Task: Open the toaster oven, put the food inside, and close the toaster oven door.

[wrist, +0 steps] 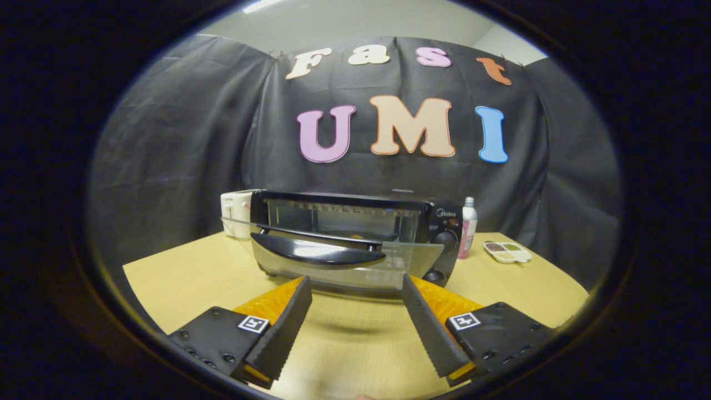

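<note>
The gripper [355,289] stood spread wide and empty. The toaster oven [355,233] lay just beyond the fingertips, its door [333,261] let down, handle [316,253] running crosswise (food undiscerned).

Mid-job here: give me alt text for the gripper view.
The toaster oven sits on the wooden table, its glass door folded down open just ahead of the gripper, whose fingers are spread, holding nothing.
</note>
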A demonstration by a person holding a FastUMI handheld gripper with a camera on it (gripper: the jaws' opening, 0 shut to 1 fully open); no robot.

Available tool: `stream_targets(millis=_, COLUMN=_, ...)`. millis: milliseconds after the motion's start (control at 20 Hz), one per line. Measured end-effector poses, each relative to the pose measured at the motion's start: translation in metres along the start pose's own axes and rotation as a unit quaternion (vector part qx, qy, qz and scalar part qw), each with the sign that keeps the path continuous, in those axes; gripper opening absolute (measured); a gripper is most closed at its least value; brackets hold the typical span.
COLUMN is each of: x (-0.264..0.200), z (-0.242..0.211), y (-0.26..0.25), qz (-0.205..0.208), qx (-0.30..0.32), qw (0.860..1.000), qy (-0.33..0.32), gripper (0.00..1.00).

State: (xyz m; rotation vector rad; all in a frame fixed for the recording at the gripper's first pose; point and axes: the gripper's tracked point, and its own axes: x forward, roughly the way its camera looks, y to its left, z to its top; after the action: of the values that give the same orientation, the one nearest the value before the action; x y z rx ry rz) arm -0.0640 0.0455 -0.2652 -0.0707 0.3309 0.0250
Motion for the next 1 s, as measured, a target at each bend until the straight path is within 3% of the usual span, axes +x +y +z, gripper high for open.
stream_targets(millis=400, x=0.054, z=0.031, y=-0.005, qz=-0.004, qx=0.016, qw=0.999, qy=-0.03, gripper=1.0)
stream_targets(millis=1000, x=0.099, z=0.028, y=-0.017, qz=-0.032, qx=0.023, qw=0.999, qy=-0.013, gripper=1.0)
